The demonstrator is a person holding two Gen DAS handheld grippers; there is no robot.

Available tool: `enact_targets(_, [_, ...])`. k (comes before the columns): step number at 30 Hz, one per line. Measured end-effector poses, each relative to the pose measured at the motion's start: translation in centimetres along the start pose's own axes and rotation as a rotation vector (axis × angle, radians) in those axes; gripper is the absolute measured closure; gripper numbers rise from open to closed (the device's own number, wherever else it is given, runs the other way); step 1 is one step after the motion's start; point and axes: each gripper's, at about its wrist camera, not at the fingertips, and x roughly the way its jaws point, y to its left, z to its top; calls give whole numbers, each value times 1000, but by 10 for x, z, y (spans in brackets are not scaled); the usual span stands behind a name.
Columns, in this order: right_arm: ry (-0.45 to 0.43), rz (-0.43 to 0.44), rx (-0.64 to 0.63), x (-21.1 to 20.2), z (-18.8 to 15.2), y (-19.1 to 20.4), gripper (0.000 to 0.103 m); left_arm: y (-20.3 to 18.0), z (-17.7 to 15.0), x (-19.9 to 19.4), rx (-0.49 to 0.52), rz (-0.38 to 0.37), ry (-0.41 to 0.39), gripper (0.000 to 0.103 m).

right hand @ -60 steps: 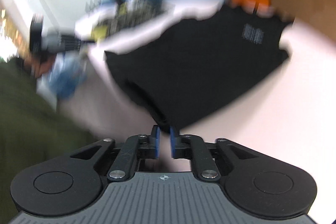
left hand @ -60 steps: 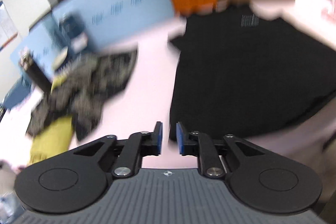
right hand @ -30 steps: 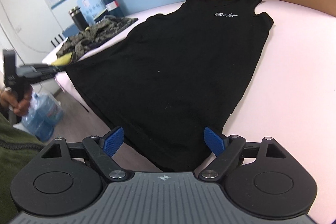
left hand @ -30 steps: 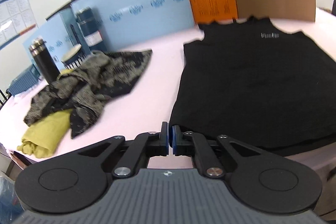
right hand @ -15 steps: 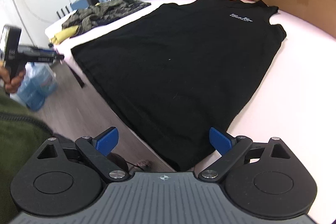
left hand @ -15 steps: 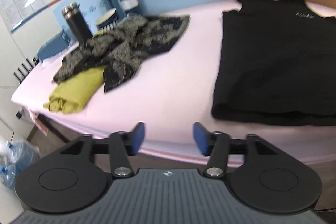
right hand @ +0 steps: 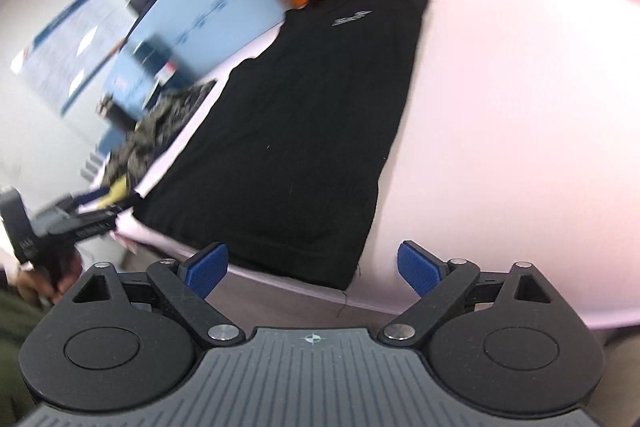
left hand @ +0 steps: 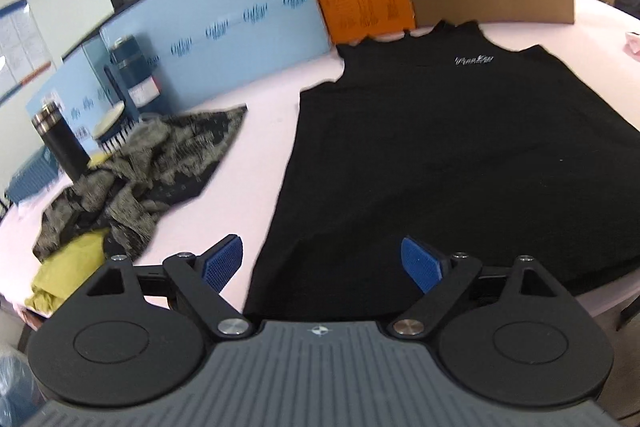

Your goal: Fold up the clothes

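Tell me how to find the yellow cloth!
Look at the pink table, left of the flat black top. There a patterned grey heap lies, and the yellow cloth pokes out beneath its near end, the only plain bright one.

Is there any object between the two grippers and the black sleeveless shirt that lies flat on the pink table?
Nothing visible does. The black sleeveless shirt lies directly ahead of the left gripper, whose jaws are opening with nothing pressed between them, and of the open right gripper. The crumpled patterned garment lies apart, to the left on the pink table.
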Motion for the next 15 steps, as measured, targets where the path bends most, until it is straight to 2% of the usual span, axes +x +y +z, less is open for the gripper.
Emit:
enact_targets(4, [21,40,136,0,-8,-10,13,-4,10,28,-52,45,145,18])
enact_targets(6, [35,50,201,1,-12,-17,14,-3,9,34,-68,60,187,17])
enact_targets(9, [34,72,318,4,-13,-29,27,-1,4,36,-82,67,214,17])
enact_targets(10, [35,84,365,4,-13,-34,34,-1,3,36,-84,69,217,17])
enact_targets(11, [42,89,408,7,-15,-39,47,0,2,36,-87,70,219,16])
enact_targets(12, [48,94,452,9,-16,-44,55,1,2,36,-90,72,223,15])
enact_targets(14, [58,106,517,13,-20,-51,85,2,1,37,-95,81,232,13])
enact_targets(15, [62,114,539,15,-22,-54,91,2,1,38,-96,83,235,12])
